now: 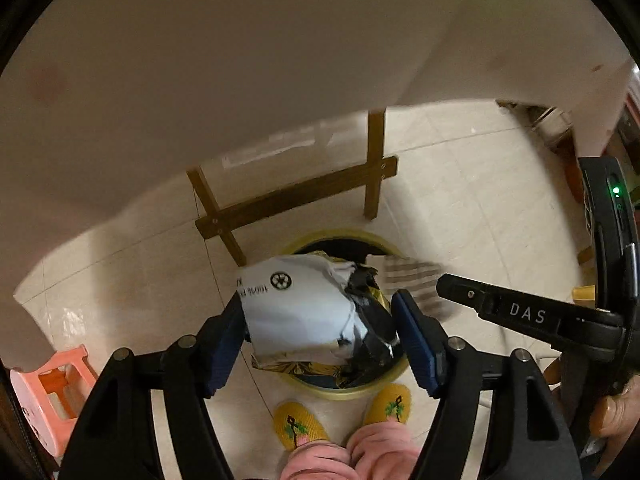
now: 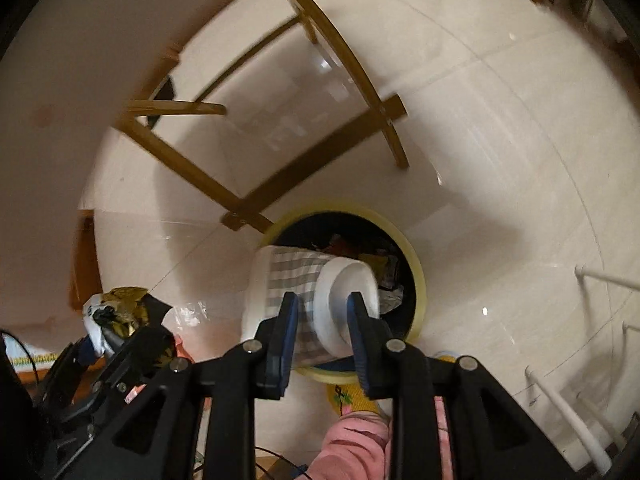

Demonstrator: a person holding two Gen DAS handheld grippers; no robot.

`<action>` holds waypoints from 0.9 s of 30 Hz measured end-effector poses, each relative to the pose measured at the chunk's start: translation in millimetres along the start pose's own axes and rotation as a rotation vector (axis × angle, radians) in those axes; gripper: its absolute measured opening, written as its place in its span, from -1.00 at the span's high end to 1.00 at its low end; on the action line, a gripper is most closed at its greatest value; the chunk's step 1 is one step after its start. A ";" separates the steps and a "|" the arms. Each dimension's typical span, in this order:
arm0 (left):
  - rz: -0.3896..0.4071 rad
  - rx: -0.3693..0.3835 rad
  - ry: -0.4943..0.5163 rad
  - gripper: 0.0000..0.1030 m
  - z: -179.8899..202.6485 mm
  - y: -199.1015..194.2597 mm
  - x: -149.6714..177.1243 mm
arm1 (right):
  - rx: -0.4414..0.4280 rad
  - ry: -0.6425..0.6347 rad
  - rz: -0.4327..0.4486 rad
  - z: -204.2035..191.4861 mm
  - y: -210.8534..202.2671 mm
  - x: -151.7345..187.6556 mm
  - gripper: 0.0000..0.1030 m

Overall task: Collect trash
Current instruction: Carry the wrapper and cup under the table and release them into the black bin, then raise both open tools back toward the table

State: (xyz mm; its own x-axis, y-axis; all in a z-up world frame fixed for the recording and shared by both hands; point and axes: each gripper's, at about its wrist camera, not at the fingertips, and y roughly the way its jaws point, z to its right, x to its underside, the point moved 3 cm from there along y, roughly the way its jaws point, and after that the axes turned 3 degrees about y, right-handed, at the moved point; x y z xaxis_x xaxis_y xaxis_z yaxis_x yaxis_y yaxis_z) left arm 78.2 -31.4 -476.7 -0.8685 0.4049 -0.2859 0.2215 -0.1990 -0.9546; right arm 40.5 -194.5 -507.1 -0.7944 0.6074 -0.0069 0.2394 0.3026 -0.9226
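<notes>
Both grippers point steeply down over the yellow-rimmed bin (image 1: pixel 352 394) — left gripper (image 1: pixel 320 328) clamping crumpled plastic packaging (image 1: pixel 304 308), right gripper (image 2: pixel 322 320) narrow on a striped paper cup (image 2: pixel 300 292).

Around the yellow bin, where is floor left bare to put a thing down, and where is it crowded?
Bare tiled floor lies on the bin's side away from the wooden table legs. Crowded: the yellow bin mouth, under the crumpled bags and striped cup; slippers stand at its near rim.
</notes>
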 end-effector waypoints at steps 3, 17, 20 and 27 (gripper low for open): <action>-0.025 -0.013 -0.014 -0.53 -5.7 14.6 2.2 | 0.010 0.015 -0.002 6.9 16.4 -2.2 0.19; 0.014 -0.054 -0.030 -0.79 -7.3 -19.1 -1.3 | 0.047 -0.074 0.032 -1.4 -12.6 14.4 0.00; 0.022 -0.050 -0.033 -0.79 -3.8 -37.8 -4.3 | 0.041 -0.087 0.040 -8.6 -28.1 17.2 0.00; 0.024 -0.044 -0.025 -0.79 10.4 -105.6 -8.7 | 0.026 -0.135 0.065 -32.5 -86.6 24.4 0.00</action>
State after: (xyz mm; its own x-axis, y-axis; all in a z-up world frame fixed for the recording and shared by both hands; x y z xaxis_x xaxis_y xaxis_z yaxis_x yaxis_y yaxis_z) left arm 57.8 -23.1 -372.5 -0.8733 0.3784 -0.3068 0.2610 -0.1683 -0.9505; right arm 18.5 -182.0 -414.9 -0.8460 0.5203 -0.1167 0.2792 0.2458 -0.9283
